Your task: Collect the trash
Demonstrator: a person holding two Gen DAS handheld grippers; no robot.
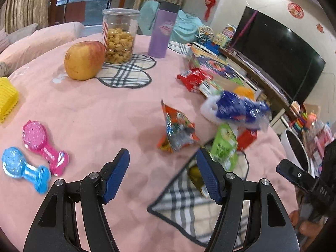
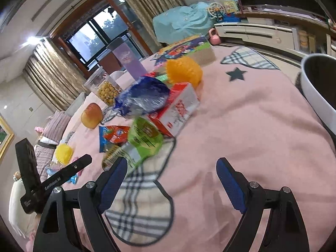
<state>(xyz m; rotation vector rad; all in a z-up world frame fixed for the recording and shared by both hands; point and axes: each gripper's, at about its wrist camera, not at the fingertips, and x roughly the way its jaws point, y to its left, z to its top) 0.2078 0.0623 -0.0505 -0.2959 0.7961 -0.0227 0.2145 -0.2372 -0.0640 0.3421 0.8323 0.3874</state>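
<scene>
Both claws are wide and hold nothing. The left claw [image 1: 161,166] is near the orange snack wrapper [image 1: 176,130] on the pink worktop [image 1: 105,109]. I think it should go down slowly, pinch the wrapper's middle, then carry it to the white bin [image 2: 315,88]. The right claw [image 2: 171,174] waits over bare cloth.

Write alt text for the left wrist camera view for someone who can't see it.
Open, empty tongs hover over a pink tablecloth, pointing toward an orange snack wrapper, with a green packet and a blue wrapper further right. An apple, a popcorn jar and a purple tumbler stand behind; pink and blue toys lie at left.
</scene>
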